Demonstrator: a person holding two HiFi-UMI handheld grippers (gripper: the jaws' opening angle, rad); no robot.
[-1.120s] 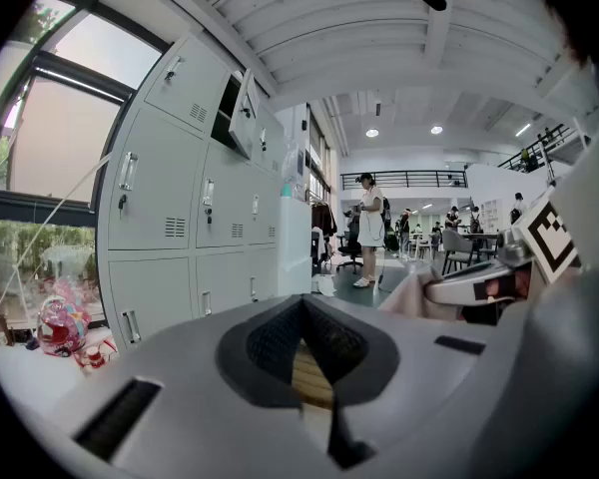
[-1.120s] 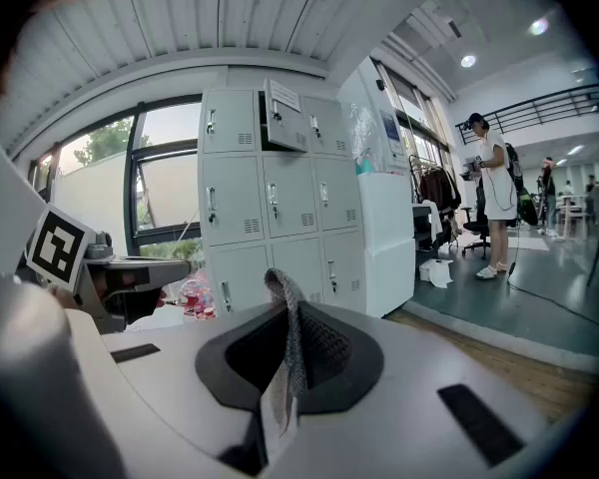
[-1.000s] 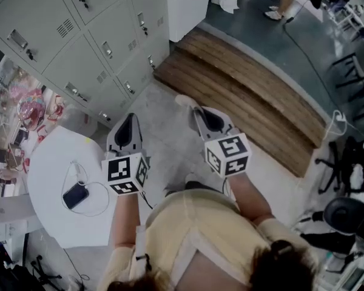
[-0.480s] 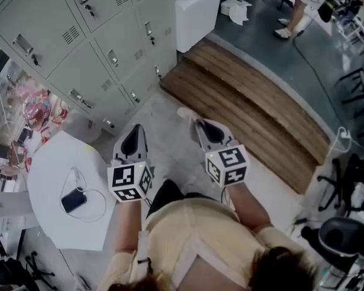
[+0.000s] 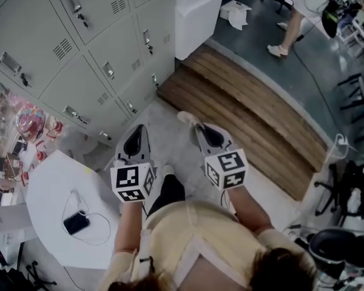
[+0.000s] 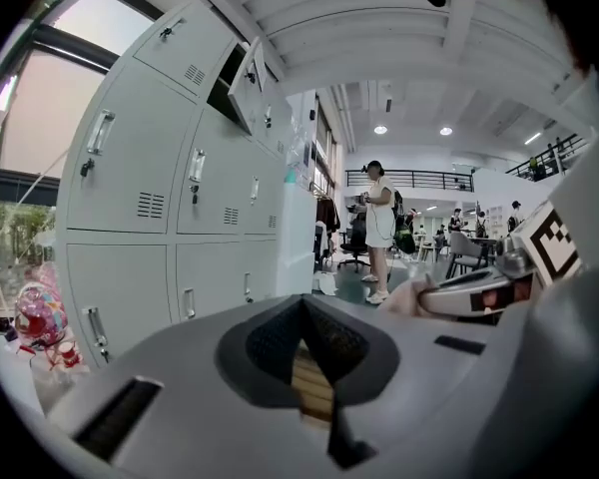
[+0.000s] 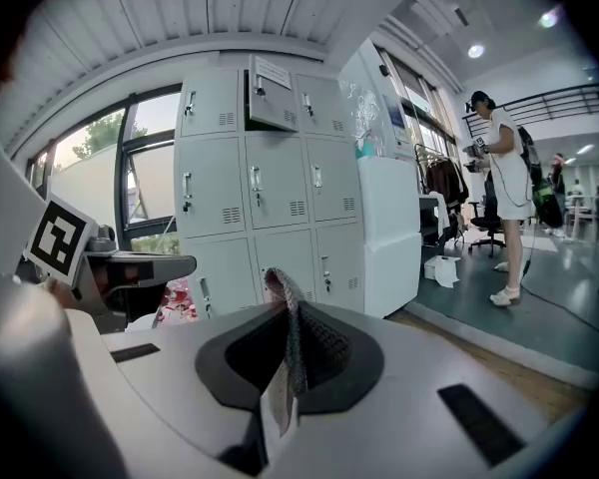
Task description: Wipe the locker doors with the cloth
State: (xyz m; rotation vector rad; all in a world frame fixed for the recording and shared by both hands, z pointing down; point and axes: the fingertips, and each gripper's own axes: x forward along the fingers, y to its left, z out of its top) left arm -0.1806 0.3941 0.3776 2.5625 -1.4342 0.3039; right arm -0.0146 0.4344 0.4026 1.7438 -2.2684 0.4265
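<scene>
Grey metal lockers [image 5: 79, 47] fill the upper left of the head view and stand ahead in the left gripper view [image 6: 180, 218] and the right gripper view [image 7: 270, 198]. One upper locker door [image 7: 275, 93] hangs ajar. My right gripper [image 5: 198, 126] is shut on a small pale cloth [image 5: 185, 117]; the cloth [image 7: 285, 332] sticks up from between its closed jaws. My left gripper [image 5: 138, 130] is held beside it, shut with nothing in it [image 6: 304, 307]. Both grippers are short of the lockers and touch no door.
A white round table [image 5: 48, 187] with a phone [image 5: 76, 222] and cable sits at my left. A wooden step [image 5: 249, 114] lies to the right, and a white cabinet [image 5: 197, 11] stands at the lockers' end. A person [image 5: 294, 11] walks beyond; chairs [image 5: 358, 96] stand at far right.
The view has shifted so the lockers sit a little nearer and the table lower left. Both grippers keep their side-by-side pose, the cloth still held. The person in the background has walked on.
</scene>
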